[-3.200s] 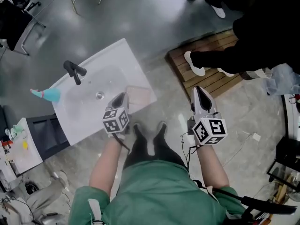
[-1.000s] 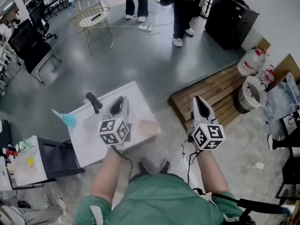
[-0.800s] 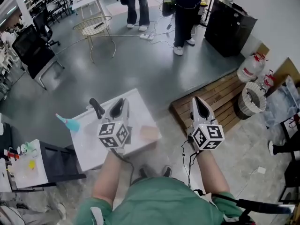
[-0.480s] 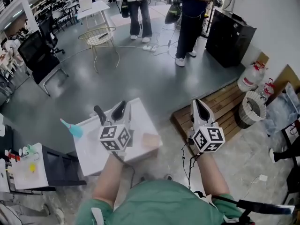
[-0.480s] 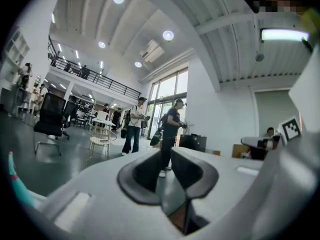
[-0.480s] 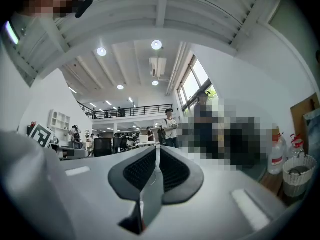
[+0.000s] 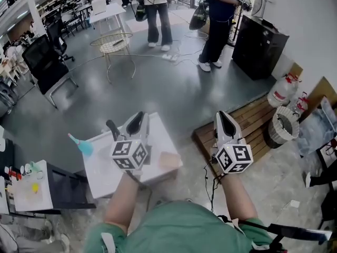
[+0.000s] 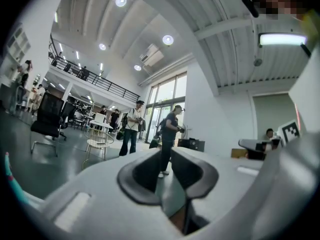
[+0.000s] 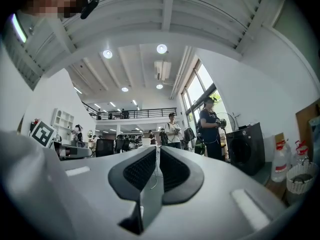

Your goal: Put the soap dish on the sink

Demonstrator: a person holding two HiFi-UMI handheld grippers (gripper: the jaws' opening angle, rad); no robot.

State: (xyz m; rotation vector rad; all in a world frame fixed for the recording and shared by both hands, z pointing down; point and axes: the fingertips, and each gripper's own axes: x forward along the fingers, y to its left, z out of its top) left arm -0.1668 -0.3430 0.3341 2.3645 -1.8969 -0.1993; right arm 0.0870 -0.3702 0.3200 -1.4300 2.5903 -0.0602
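In the head view, the white sink (image 7: 113, 167) stood just in front of the person, with a black tap (image 7: 112, 129) at its far edge and the pinkish soap dish (image 7: 169, 159) lying on its near right corner, apparently resting flat on the rim. The left tool (image 7: 138, 121) hung above the sink, between the tap and the dish and touching neither. The right tool (image 7: 223, 119) was held well off to the right, over the floor beside a wooden pallet (image 7: 253, 115). In the left gripper view, the left tool (image 8: 166, 165) pointed out across the room toward people standing (image 8: 131, 129) in the distance. Its jaws stood slightly spread with a narrow gap, and nothing was between them. In the right gripper view, the right tool (image 9: 157, 165) also faced the open hall, its jaws pressed almost together with only a sliver of light showing, and it gripped nothing. Judging from this, the placing step looked finished, since the dish sat on the sink and neither tool held it. The next move probably called for little more than keeping both tools away from the dish. A glance to check that it sat steady rather than hanging over the corner would have been sensible, though the overhang could not be told from here.
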